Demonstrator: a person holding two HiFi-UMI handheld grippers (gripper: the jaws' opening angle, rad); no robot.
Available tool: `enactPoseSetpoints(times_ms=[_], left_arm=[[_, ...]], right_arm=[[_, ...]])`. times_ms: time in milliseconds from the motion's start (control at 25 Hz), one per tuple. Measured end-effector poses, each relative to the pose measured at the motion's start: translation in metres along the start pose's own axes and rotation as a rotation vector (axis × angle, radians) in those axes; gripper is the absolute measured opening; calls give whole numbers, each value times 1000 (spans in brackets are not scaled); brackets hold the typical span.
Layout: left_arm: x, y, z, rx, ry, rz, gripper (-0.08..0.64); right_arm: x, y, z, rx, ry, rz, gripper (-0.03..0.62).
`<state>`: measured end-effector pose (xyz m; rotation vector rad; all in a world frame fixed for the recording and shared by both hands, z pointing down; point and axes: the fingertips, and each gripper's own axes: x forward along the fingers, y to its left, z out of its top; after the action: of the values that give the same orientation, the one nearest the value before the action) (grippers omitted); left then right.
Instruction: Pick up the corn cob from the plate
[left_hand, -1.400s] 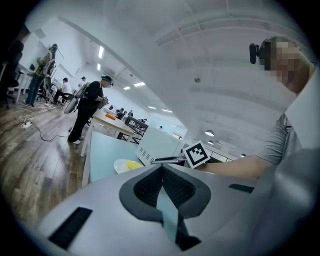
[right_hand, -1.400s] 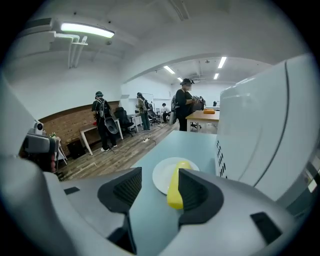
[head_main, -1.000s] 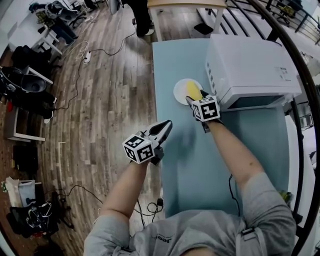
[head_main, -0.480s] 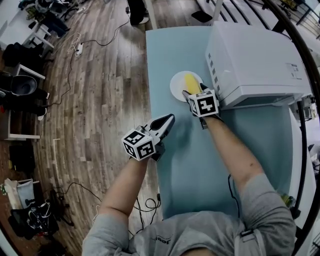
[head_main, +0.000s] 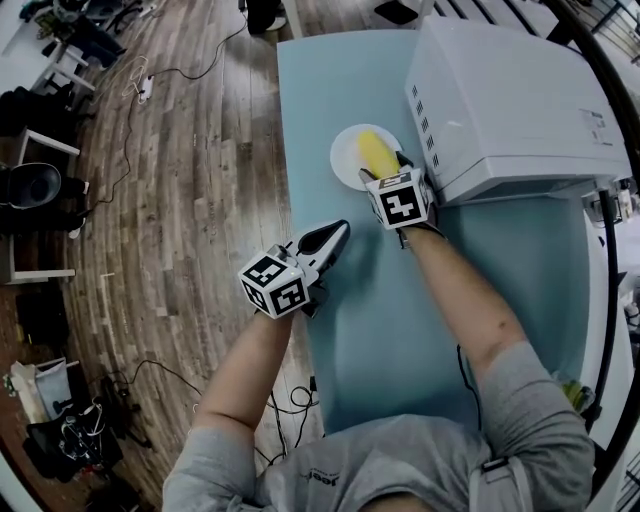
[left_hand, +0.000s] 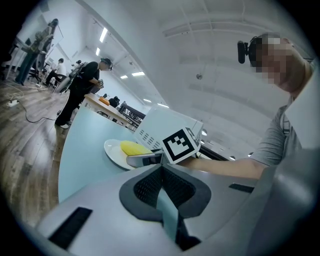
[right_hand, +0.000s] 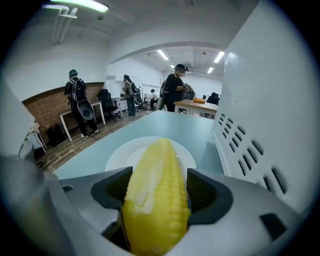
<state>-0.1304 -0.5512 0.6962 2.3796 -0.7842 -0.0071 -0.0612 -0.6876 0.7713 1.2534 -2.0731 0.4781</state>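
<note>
Corn cob (head_main: 372, 152): one, lying on the one white plate (head_main: 344, 166), beside one white appliance (head_main: 500, 100). Grippers: two. Right gripper (head_main: 386, 170) has its jaws spread wide, straddling the cob's near end without clamping it. Left gripper (head_main: 328, 238) is closed, empty and well apart.

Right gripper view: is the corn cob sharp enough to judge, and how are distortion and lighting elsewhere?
Right gripper view: corn cob fills the foreground, its near end slightly soft; plate clear; fisheye bends the white appliance. Left gripper view: dark vignetted corners, bright ceiling strips. Head view: even light, table edges bowed, no visible motion blur.
</note>
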Motion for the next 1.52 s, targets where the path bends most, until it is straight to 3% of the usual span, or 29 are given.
enactPoseSetpoints(times_ms=[200, 320, 880, 1120, 1520], left_arm=[[3, 3, -7, -14, -3, 6, 18], [3, 4, -12, -20, 1, 9, 18], [-12, -2, -5, -21, -13, 21, 18], [-19, -15, 13, 6, -34, 22, 18], [-53, -62, 71, 87, -108, 25, 18]], right_arm=[[-1, -2, 0, -25, -27, -15, 337], [-1, 0, -2, -18, -34, -5, 258], [-13, 9, 2, -61, -85, 54, 253], [-40, 17, 22, -43, -125, 79, 253], [-123, 27, 88, -66, -248, 82, 253]])
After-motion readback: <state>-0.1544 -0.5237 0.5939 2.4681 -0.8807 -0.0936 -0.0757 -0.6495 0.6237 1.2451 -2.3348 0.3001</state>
